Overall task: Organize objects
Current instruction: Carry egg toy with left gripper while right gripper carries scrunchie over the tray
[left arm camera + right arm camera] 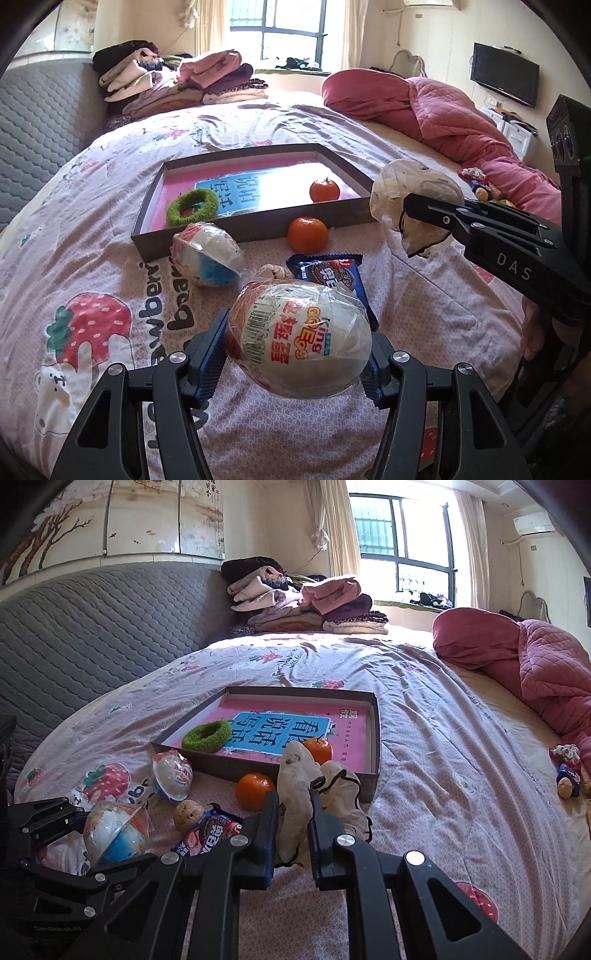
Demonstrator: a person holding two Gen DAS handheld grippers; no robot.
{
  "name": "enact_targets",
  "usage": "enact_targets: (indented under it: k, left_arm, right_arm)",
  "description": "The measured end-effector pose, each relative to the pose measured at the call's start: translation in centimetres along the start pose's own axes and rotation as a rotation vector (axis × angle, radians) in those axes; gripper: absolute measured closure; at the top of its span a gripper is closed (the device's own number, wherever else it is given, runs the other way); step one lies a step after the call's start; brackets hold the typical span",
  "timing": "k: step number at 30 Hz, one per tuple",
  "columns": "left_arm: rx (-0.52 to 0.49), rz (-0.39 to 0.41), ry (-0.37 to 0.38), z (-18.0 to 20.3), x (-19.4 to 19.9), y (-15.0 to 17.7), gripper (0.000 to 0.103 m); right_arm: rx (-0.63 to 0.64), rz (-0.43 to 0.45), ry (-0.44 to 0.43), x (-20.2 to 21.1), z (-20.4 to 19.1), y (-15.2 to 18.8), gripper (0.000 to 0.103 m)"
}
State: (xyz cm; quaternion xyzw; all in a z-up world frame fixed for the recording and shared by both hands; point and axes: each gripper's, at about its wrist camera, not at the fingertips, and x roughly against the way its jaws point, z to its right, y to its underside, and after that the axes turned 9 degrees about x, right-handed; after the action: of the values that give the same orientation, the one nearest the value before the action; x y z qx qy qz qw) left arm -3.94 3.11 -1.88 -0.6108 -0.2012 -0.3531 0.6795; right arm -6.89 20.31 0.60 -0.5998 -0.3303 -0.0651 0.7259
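Blue-padded left hand-held gripper point(297, 354) is clamped on a wrapped toy egg point(299, 339), pads on its two long sides, egg lifted off the bed point(92, 229). Crinkly film over a hard shell: probably light, stiff, slippery, so hold across the widest belly, not the tapered end.

Right hand-held gripper point(293, 812) is pinched nearly closed on a pale cloth pouch point(314, 794) with a dark drawstring, pouch hanging limp above the sheet. Soft, light, floppy; it bunches between the pads, so gripping the gathered neck looks safest.

Outward from the left gripper:
- cookie packet point(328, 275) at 12 o'clock, just beyond the egg, flat on the bed; thin, crackly, take by an edge.
- second toy egg point(207, 254) at 11 o'clock, on the bed just beside the tray's near wall.
- mandarin point(307, 236) at 12 o'clock, just outside the tray wall; round, will likely roll, bruises if squeezed.
- walnut-like lump point(188, 814) next to the packet, unclear.
- cardboard tray point(147, 206) further at 12 o'clock, holding a green scrunchie point(192, 206) and another mandarin point(324, 190).

Tray looks like the drop spot for both held items.
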Motion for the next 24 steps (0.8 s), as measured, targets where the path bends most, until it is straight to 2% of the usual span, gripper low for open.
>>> enact_targets:
  k: [14,24]
  left_arm:
    - [0.010,0.053,0.008,-0.4,0.8,-3.0,0.040]
    - [0.007,0.108,0.008,-1.0,0.8,-6.5,0.040]
  right_arm:
    - [0.022,0.070,-0.015,1.8,-0.5,-2.5,0.088]
    - [0.043,0.104,-0.002,1.7,-0.2,-4.7,0.088]
